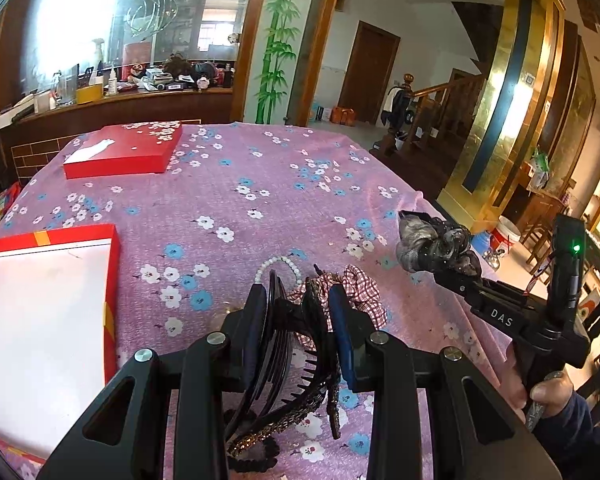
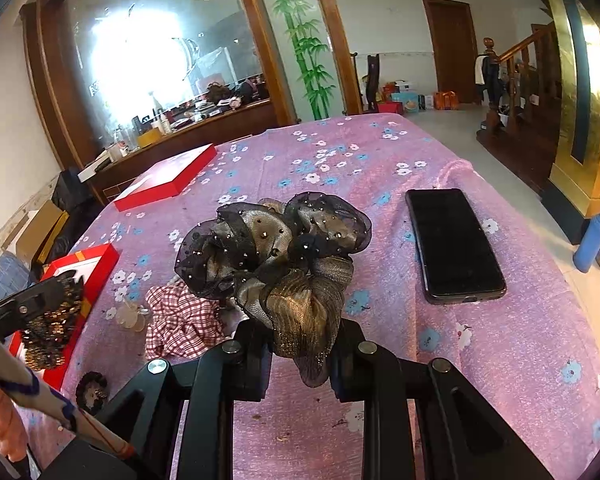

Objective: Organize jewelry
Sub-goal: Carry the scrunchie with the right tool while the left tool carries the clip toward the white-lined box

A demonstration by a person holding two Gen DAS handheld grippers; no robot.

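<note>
My left gripper [image 1: 300, 312] is shut on a black claw hair clip [image 1: 296, 360] with gold trim, held above the purple flowered cloth. My right gripper [image 2: 304, 344] is shut on a dark sheer scrunchie [image 2: 276, 256] with studs; it also shows in the left wrist view [image 1: 436, 246], raised at the right. A red checked scrunchie [image 2: 180, 320] and a white bead bracelet [image 1: 278, 266] lie on the cloth under the grippers. An open red box [image 1: 112, 280] with a white lining lies at the left.
A red box lid [image 1: 124, 152] lies at the far left of the table. A black phone [image 2: 454, 244] lies at the right. A small dark hair piece [image 2: 92, 392] and a pale shell-like ornament [image 2: 130, 314] lie near the checked scrunchie. The table's right edge [image 1: 432, 200] drops to the floor.
</note>
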